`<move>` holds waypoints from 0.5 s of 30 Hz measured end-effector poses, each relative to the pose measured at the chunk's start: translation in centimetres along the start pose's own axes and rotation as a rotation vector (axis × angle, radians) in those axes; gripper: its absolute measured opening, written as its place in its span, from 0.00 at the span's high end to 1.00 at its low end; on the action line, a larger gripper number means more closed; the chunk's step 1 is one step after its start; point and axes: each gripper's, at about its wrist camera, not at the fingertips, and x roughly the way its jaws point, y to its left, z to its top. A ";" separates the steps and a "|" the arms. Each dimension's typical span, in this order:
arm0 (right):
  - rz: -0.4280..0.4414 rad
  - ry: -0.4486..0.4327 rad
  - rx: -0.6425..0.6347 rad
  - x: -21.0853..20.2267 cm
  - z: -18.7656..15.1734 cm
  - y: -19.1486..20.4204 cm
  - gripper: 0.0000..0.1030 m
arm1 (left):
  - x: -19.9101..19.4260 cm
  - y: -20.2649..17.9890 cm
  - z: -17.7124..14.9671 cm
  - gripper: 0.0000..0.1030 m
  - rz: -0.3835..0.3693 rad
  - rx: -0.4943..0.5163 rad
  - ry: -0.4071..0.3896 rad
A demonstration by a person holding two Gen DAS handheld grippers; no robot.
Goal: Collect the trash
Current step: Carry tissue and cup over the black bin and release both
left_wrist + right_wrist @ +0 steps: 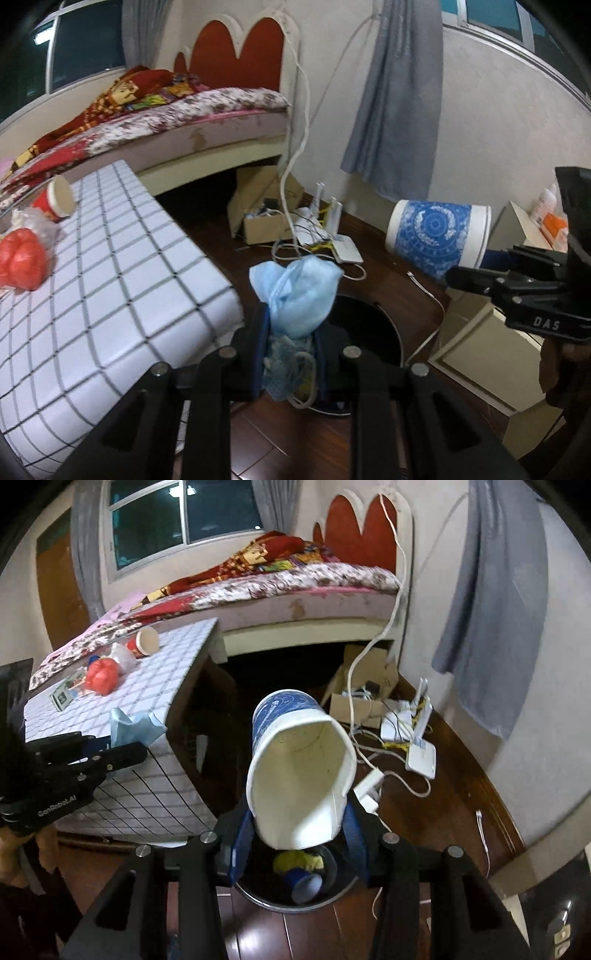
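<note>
My left gripper [290, 347] is shut on a crumpled light-blue face mask [295, 291] and holds it over the rim of a round black trash bin [373, 332] on the floor. My right gripper [299, 827] is shut on a squashed blue-and-white paper cup [299, 764], held above the same bin [332, 897], which has a blue cup and a yellow scrap inside. In the left wrist view the cup [439, 236] and right gripper [517, 288] show at the right. In the right wrist view the mask [133, 727] and left gripper [85, 760] show at the left.
A checked-top table [110, 280] holds a red bag [22, 258], a red paper cup [55, 199] and clear plastic. A bed [166, 122] stands behind. A cardboard box [262, 210], routers [332, 236] and cables lie on the wood floor. A beige cabinet [491, 354] stands right.
</note>
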 end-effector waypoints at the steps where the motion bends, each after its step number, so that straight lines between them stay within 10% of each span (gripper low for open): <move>1: -0.004 0.005 0.002 0.1 -0.2 -0.3 0.54 | 0.2 -0.2 -0.1 0.78 -0.005 0.001 0.004; 15: 0.003 0.140 -0.007 4.7 -4.3 -2.1 0.53 | 6.9 -2.3 -3.0 0.77 -0.160 0.001 0.168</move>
